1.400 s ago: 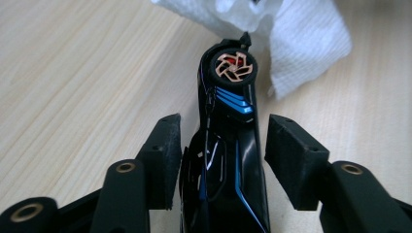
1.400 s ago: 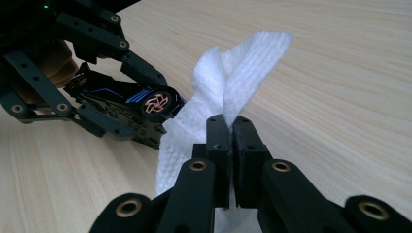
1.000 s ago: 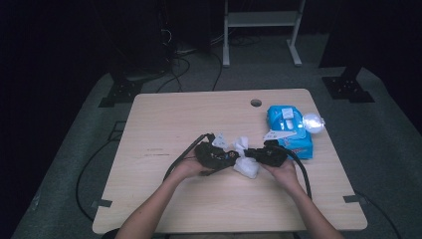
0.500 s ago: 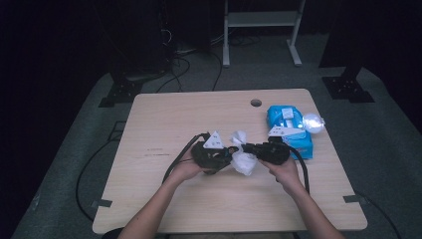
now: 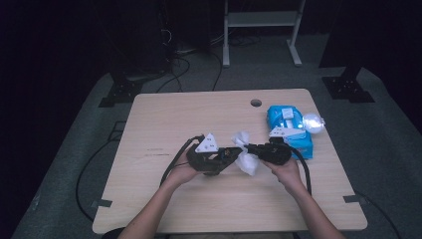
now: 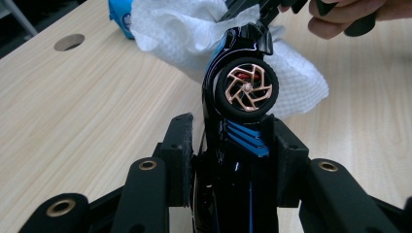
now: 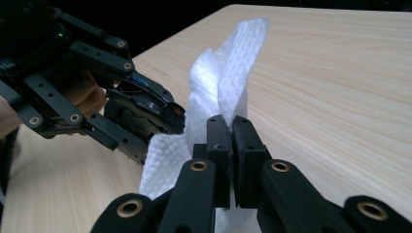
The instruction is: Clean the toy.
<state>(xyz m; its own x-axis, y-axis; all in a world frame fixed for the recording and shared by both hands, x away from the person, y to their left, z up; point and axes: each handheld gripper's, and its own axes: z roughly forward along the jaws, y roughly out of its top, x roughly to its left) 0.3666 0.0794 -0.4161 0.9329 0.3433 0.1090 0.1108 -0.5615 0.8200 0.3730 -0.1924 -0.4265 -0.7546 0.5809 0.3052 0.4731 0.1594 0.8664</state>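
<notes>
**Wiping a toy car with a paper towel**

Holding both grippers just above the middle of the table (image 5: 164, 119), I had the left gripper (image 6: 228, 145) clamped on a glossy black toy car (image 6: 233, 160) with blue stripes. Its jaws pressed on the car's two sides, and one wheel (image 6: 247, 88) with a copper-coloured rim stood clear above the pads, the car's end pointing away from my left hand (image 5: 181, 172).

My right gripper (image 7: 232, 127) had its jaws almost fully together, pinching a crumpled white paper towel (image 7: 228, 82) that stuck up above the fingertips and hung down below them. In the high view the towel (image 5: 245, 154) sat between the two grippers, and in the left gripper view it (image 6: 175, 29) lay against the far end of the car.

Beyond my right hand (image 5: 288, 172), near the table's right edge, lay a blue wipes packet (image 5: 291, 127) with a clear shiny object (image 5: 312, 122) touching it. I could not tell what that object was.
</notes>
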